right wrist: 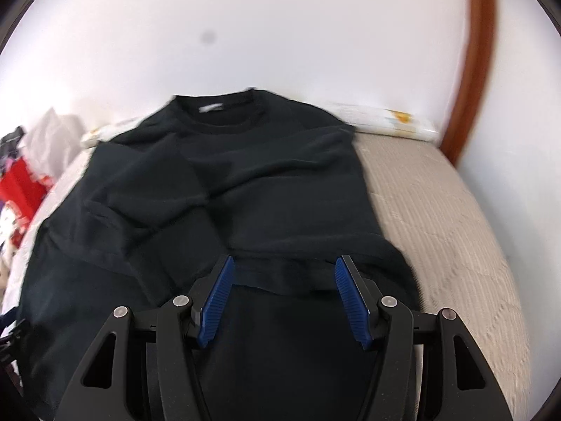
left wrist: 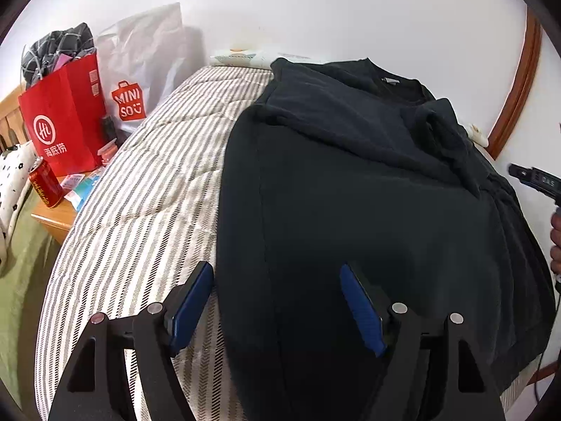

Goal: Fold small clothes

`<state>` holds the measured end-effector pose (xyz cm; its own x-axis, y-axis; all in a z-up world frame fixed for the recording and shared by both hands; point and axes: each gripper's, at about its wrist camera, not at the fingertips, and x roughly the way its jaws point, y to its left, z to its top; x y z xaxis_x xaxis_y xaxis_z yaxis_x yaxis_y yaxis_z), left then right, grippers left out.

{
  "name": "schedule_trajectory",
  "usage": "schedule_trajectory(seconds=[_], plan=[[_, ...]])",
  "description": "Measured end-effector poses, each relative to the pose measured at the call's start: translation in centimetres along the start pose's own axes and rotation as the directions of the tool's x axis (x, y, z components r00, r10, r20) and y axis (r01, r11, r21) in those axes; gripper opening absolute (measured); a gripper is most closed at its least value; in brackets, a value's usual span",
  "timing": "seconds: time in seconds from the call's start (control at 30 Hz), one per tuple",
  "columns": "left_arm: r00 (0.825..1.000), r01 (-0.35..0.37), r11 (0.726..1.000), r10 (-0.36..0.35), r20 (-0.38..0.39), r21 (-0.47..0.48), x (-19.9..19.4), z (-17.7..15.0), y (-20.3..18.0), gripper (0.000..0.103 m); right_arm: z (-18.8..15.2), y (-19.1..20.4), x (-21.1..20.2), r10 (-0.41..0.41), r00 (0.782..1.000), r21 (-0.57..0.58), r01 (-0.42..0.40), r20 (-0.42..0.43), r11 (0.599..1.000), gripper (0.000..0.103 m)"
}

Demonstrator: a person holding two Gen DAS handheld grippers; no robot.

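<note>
A black sweatshirt (left wrist: 368, 189) lies on a striped bed (left wrist: 147, 189), collar toward the far wall, with a sleeve folded across its chest. My left gripper (left wrist: 277, 273) is open and empty above the shirt's near left edge. The right gripper's body (left wrist: 536, 179) shows at the right edge of the left wrist view. In the right wrist view, the shirt (right wrist: 245, 175) fills the middle. My right gripper (right wrist: 282, 266) is open and empty just above the shirt's lower part, near a folded sleeve cuff (right wrist: 280, 277).
A red paper bag (left wrist: 63, 119), a white Miniso bag (left wrist: 140, 70) and a red can (left wrist: 45, 182) stand on a bedside table at the left. A white wall and a rolled item (right wrist: 382, 119) lie behind the bed. A brown wooden frame (right wrist: 473, 70) stands at the right.
</note>
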<state>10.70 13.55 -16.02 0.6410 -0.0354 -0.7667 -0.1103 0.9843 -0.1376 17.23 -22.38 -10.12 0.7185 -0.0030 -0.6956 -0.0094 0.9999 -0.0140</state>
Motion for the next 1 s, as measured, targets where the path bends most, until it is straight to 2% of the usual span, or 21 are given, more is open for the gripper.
schedule_trajectory(seconds=[0.1, 0.17, 0.2, 0.3, 0.33, 0.37, 0.4, 0.47, 0.5, 0.6, 0.7, 0.73, 0.8, 0.83, 0.87, 0.93, 1.0], plan=[[0.998, 0.056, 0.998, -0.056, -0.01, -0.021, -0.3, 0.9, -0.1, 0.073, 0.9, 2.8, 1.7, 0.032, 0.999, -0.095, -0.034, -0.013, 0.995, 0.059], [0.998, 0.057, 0.998, -0.057, 0.0, -0.022, -0.7, 1.4, -0.1, 0.073, 1.5, 4.6, 3.2, 0.022, 1.0, -0.165, -0.025, -0.02, 0.986, 0.059], [0.999, 0.051, 0.998, -0.051, 0.006, -0.023, -1.0, 1.6, 0.0, 0.073, 1.6, 5.2, 3.9, 0.011, 1.0, -0.181, -0.015, -0.025, 0.983, 0.059], [0.999, 0.047, 0.999, -0.047, 0.017, -0.025, -1.5, 2.1, 0.4, 0.073, 1.7, 5.4, 6.5, 0.053, 0.994, -0.171, -0.069, -0.094, 0.983, 0.058], [0.999, 0.044, 0.999, -0.043, 0.018, -0.024, -1.5, 2.2, 0.5, 0.073, 1.8, 5.2, 7.4, 0.073, 0.989, -0.14, -0.09, -0.125, 0.986, 0.044], [0.999, 0.038, 0.999, -0.037, 0.017, -0.023, -1.5, 2.5, 0.5, 0.073, 1.8, 5.2, 7.6, 0.109, 0.985, -0.119, -0.125, -0.134, 0.985, 0.007], [0.999, 0.03, 0.999, -0.03, 0.017, -0.022, -1.4, 2.8, 0.6, 0.073, 1.9, 5.4, 7.6, 0.14, 0.98, -0.11, -0.155, -0.139, 0.982, 0.008], [1.0, 0.025, 1.0, -0.025, 0.018, -0.018, -1.1, 3.5, 0.4, 0.073, 2.4, 6.3, 6.8, 0.15, 0.985, -0.139, -0.161, -0.09, 0.977, 0.007], [0.999, 0.025, 1.0, -0.025, 0.02, -0.015, -0.9, 4.0, 0.2, 0.073, 2.9, 6.9, 6.2, 0.181, 0.981, -0.139, -0.189, -0.068, 0.972, 0.007], [0.999, 0.025, 1.0, -0.025, 0.031, -0.008, -0.4, 5.6, -0.8, 0.073, 4.8, 9.1, 4.9, 0.293, 0.956, -0.122, -0.295, -0.037, 0.948, 0.007], [0.999, 0.028, 1.0, -0.027, 0.047, -0.003, -0.2, 7.2, -1.9, 0.073, 6.7, 12.5, 4.4, 0.362, 0.932, -0.145, -0.359, -0.009, 0.922, 0.009], [0.998, 0.031, 1.0, -0.031, 0.051, 0.001, -0.2, 7.6, -2.3, 0.073, 7.3, 13.4, 4.4, 0.389, 0.921, -0.141, -0.385, 0.001, 0.912, 0.012], [0.997, 0.042, 0.999, -0.043, 0.059, 0.016, -0.2, 8.6, -3.5, 0.073, 8.1, 13.7, 4.5, 0.418, 0.908, -0.122, -0.416, -0.008, 0.901, 0.031], [0.997, 0.046, 0.999, -0.047, 0.062, 0.023, -0.3, 8.8, -3.9, 0.073, 8.3, 13.3, 4.2, 0.439, 0.898, -0.112, -0.437, -0.004, 0.892, 0.044], [0.997, 0.052, 0.998, -0.054, 0.063, 0.035, -0.2, 9.1, -4.5, 0.073, 8.4, 12.7, 3.4, 0.464, 0.885, -0.105, -0.46, 0.022, 0.882, 0.05], [0.995, 0.07, 0.996, -0.074, 0.061, 0.055, 0.0, 9.7, -5.8, 0.073, 8.2, 10.6, 2.0, 0.478, 0.875, -0.096, -0.471, 0.08, 0.877, 0.055], [0.994, 0.095, 0.993, -0.098, 0.049, 0.075, 0.6, 10.3, -7.4, 0.073, 8.1, 8.3, 1.3, 0.456, 0.883, -0.09, -0.448, 0.108, 0.889, 0.055]])
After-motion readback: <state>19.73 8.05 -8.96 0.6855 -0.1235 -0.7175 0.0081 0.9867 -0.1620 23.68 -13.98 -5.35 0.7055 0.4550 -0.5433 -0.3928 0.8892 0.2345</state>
